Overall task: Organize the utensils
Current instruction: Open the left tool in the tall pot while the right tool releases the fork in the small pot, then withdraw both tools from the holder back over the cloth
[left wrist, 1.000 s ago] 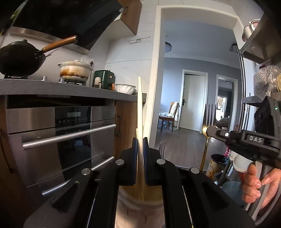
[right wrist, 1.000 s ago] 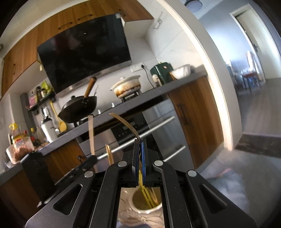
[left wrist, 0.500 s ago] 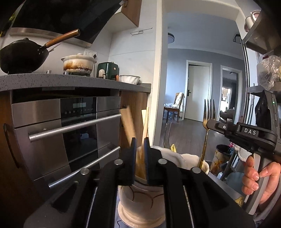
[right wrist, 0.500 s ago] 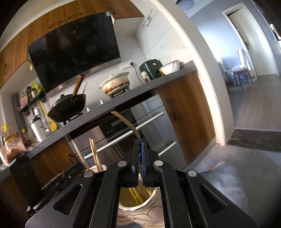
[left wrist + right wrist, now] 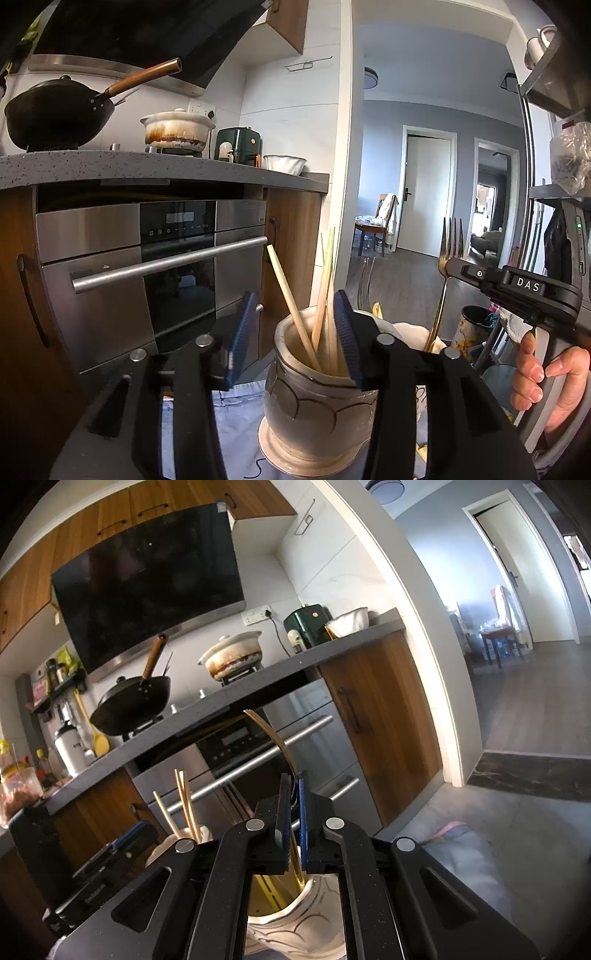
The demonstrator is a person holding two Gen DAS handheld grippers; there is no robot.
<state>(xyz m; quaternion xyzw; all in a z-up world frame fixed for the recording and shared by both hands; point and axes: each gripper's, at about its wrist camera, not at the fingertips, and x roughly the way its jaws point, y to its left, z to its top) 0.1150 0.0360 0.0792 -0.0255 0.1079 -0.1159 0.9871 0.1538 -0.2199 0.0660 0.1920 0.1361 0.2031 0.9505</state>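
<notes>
Two grippers are at work over a pair of ceramic holders. Half a second ago the left gripper (image 5: 291, 332) was pinched nearly shut with chopsticks between its pads; now its blue-ribbed fingers (image 5: 242, 336) stand wide apart, holding nothing, and the wooden chopsticks (image 5: 321, 295) rest loose in the grey holder (image 5: 314, 402) just below and ahead of them. One stick leans off toward the left finger, the others stand closer to the right finger, which sits at the holder's rim. The holder is glazed grey with dark curved lines and a pale foot, and stands on a blue cloth (image 5: 236, 417).

Nothing much differs on the other side: the right gripper (image 5: 293, 819) stays clamped on the gold fork (image 5: 273, 738), its pads only a sliver apart with the handle between them. From the left wrist view the fork stands upright, tines up, in that gripper's nose, with the handle running down into the white holder (image 5: 303, 912) directly beneath the fingers. That holder is cream with fine dark arcs and has something yellow inside. It stands just beside the grey one, on the right gripper's side. The person's right hand (image 5: 546, 384) wraps the grip handle.

Beyond both tools is the steel oven (image 5: 147, 266) under a dark counter
</notes>
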